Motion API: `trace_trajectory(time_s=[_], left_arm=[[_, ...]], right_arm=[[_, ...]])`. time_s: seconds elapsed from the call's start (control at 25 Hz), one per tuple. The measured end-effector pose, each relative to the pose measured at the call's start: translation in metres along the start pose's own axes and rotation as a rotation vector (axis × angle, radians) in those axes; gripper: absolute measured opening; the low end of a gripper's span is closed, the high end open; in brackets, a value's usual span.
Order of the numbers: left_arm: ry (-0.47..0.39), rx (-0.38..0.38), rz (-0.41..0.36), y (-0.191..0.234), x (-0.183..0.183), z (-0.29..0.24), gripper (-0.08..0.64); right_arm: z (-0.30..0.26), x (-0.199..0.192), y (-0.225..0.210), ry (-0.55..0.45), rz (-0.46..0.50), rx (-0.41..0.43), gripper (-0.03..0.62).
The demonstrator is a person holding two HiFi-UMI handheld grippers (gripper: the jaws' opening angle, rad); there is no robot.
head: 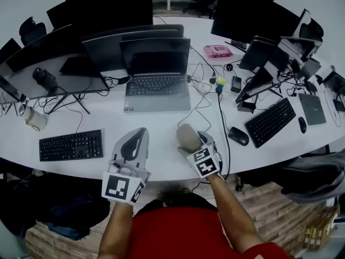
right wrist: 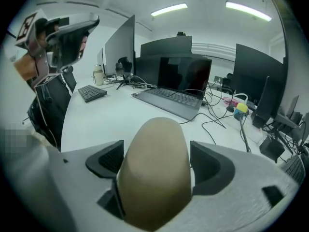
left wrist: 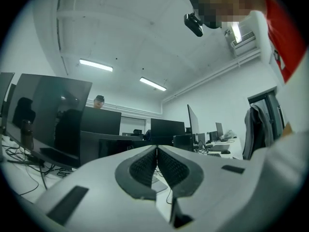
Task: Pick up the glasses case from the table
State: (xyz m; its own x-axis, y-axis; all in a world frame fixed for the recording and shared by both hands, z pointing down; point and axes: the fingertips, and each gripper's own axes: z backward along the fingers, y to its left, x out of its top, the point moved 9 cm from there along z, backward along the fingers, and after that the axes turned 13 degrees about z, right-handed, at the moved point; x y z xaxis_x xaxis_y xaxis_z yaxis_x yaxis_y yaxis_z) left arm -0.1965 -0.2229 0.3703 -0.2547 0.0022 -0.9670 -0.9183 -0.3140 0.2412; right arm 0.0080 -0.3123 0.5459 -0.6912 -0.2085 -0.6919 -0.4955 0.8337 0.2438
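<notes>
The glasses case (head: 187, 137), a rounded beige shell, lies on the white table (head: 161, 124) near its front edge, at about 6 o'clock from the open laptop (head: 157, 85) and at 9 o'clock from the black mouse (head: 237, 136). The right gripper (right wrist: 157, 158) points down at it with jaws spread wide and the case between them. In the right gripper view a gap shows at the pad on the 3 o'clock side, and the pad at 9 o'clock stands close to the shell, so nothing is clamped yet. The left gripper (left wrist: 157, 166) hangs at 9 o'clock from the case, level, with its jaws pressed together and nothing in them.

The step in hand looks like the grasp itself. To do it well, shift the right gripper a little toward 3 o'clock so the case sits midway between the pads; keep the case deep in the jaws, as it is now, rather than out at the tips. Close slowly on the two long sides, because a smooth, curved shell will likely squirt forward toward 12 o'clock under a quick or uneven squeeze. Check that both pads bear before lifting, then lift straight up. The left gripper is best kept clear of the keyboard (head: 71, 145) and out of the way.
</notes>
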Motion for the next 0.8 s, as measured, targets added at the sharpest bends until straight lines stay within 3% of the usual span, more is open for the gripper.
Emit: trace_trajectory(time_s=[0.52, 0.8], left_arm=[[0.013, 0.098, -0.016, -0.013, 0.0, -0.006, 0.011], [0.011, 0.117, -0.028, -0.02, 0.004, 0.002, 0.011]], right_arm=[[-0.011, -0.002, -0.003, 0.048, -0.005, 0.046, 0.408], [0.014, 0.004, -0.013, -0.066, -0.105, 0.036, 0.403]])
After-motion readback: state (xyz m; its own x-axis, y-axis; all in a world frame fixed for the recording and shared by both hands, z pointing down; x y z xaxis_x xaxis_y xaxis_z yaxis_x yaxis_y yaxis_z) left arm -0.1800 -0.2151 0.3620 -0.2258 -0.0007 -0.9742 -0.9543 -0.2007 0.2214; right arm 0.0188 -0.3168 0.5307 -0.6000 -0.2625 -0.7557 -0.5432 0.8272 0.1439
